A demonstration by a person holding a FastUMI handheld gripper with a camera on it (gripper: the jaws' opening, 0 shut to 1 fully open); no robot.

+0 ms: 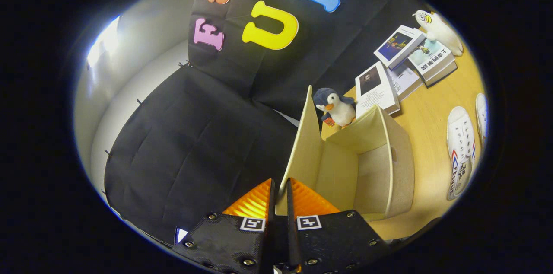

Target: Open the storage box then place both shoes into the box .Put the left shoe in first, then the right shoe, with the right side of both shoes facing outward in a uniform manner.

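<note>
A beige fabric storage box [380,170] stands on the wooden table [425,135], and I look down into its bare inside. Its lid [304,135] is swung up on edge at the box's left side. My gripper [280,185] is shut on the lid's free edge, both fingers pressing on the thin flap. Two white sneakers lie on the table to the right of the box: one [460,148] with red and blue side stripes, the other [482,114] just past it and partly cut off.
A penguin plush [338,107] stands right behind the box. Several books [376,88] and a white plush toy [440,28] lie farther back on the table. The black cloth wall closes in the left side and the back.
</note>
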